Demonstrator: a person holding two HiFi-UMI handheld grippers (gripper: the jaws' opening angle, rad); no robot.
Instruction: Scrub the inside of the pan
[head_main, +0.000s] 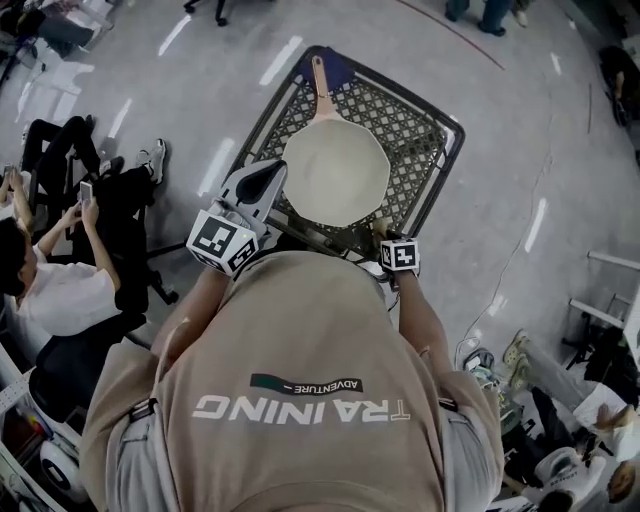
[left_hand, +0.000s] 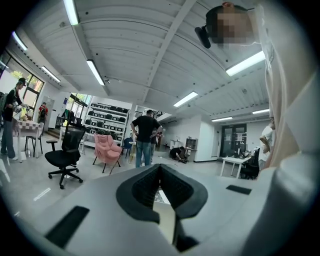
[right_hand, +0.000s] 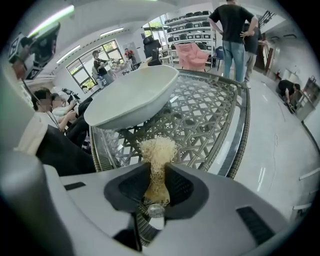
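Grey open-plan floor (head_main: 520, 150) with a lattice table (head_main: 425, 135) standing on it. Nearest the camera is the person's tan shirt (head_main: 300, 400).

Just past the shirt, the right gripper (right_hand: 159, 172) points steeply down over the table's near edge. Its jaws are clamped on a pale fibrous scrubber (right_hand: 158, 150), which is pinched thin between the pads with a tuft sticking out past the tips. The scrubber is outside the pan (head_main: 335, 170), near its rim and not touching it.

The left gripper (left_hand: 160, 172) lies about level at the pan's near-left rim. Its jaws are nearly together with a cream strip between the pads, which I read as a grip on the pan wall.

The cream pan sits mid-table with its handle (head_main: 322, 85) pointing away, and its inside is bare. Seated people (head_main: 60, 290) are off to the left, and more people stand far back.

Step, as I judge it: the scrubber is secured and the pan steadied, but scrubbing has not started. The next move calls for lifting the scrubber over the rim, pressing the tuft onto the pan floor and rubbing across it while the left grip keeps the pan from sliding. The clamp on the scrubber needs to stay firm because the fibres are squashy.
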